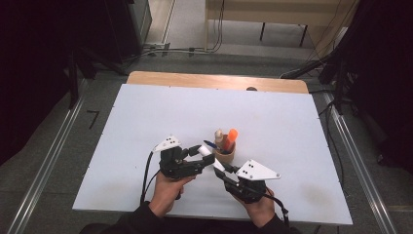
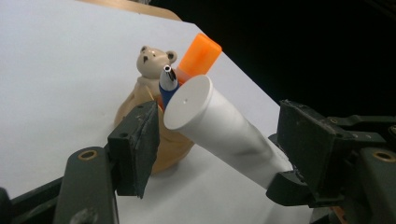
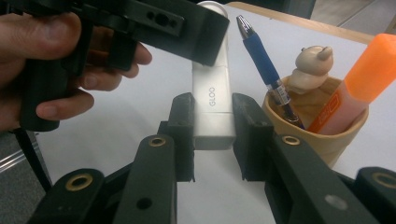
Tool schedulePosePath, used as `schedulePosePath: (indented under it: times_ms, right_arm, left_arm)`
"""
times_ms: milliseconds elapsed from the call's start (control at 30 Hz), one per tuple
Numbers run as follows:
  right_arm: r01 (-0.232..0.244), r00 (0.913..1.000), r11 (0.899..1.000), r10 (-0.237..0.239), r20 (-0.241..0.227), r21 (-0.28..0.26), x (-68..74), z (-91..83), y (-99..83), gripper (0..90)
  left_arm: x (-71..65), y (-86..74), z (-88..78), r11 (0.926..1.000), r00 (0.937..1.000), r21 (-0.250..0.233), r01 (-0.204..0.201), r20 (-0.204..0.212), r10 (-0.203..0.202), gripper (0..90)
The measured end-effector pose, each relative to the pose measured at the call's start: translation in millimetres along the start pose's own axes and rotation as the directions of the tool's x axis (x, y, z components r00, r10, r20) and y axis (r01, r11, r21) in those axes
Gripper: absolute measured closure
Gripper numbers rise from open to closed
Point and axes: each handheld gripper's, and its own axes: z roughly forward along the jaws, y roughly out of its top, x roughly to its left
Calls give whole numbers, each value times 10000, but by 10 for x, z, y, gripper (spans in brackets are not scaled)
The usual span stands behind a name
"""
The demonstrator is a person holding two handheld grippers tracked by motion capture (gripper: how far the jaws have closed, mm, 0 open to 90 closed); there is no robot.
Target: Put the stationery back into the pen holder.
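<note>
White glue stick [image 3: 211, 100] clamped in right tongs [image 3: 212, 135].

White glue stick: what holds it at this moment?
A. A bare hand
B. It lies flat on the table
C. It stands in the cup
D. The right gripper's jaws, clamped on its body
D: in the right gripper view the right gripper has its jaws pressed on both sides of the white glue stick, beside the cup.
</note>
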Motion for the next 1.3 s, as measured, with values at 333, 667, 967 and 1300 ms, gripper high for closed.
schedulePosePath:
  times_ms: [333,667,967,1300]
  right_arm:
    - [206,9997,9997,-207,-114,-104,35,16,1,689]
    - [457,9989,9989,-457,33,134,49,79,-39,681]
    - [392,9992,9980,-393,14,501,38,135,-71,661]
    - [84,9999,9974,-76,-104,714,-6,146,-71,567]
  left_arm:
    - [51,-20,12,9972,9961,101,744,468,-748,392]
    - [46,-29,-28,9962,9950,-149,853,526,-844,566]
    - [4,-41,-29,9976,9944,-138,678,823,-665,669]
    - [-6,-31,-47,9989,9974,-285,376,633,-357,672]
